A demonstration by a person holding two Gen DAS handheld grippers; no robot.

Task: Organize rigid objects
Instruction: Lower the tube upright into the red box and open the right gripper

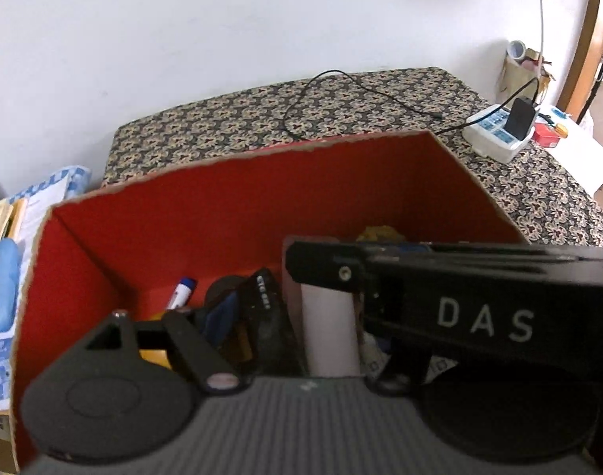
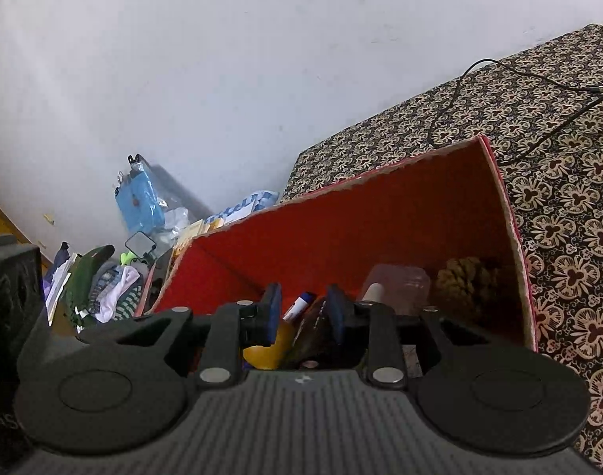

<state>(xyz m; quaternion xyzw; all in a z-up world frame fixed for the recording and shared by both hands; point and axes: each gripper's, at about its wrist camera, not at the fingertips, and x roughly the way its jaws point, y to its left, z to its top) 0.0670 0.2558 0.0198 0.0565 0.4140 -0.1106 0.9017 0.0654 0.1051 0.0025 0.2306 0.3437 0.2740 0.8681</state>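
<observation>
Soft, even daylight fills both my views; the white wall (image 1: 262, 31) reads bright without glare. Inside the red box (image 1: 222, 213) the floor darkens, its contents muddy and slightly blurred. Fisheye bending curves the patterned bedspread (image 2: 558, 182) hard toward 3 o'clock, and corners vignette black at 11 and 1 o'clock. My own gripper bodies at 6 o'clock sit dim and soft.
</observation>
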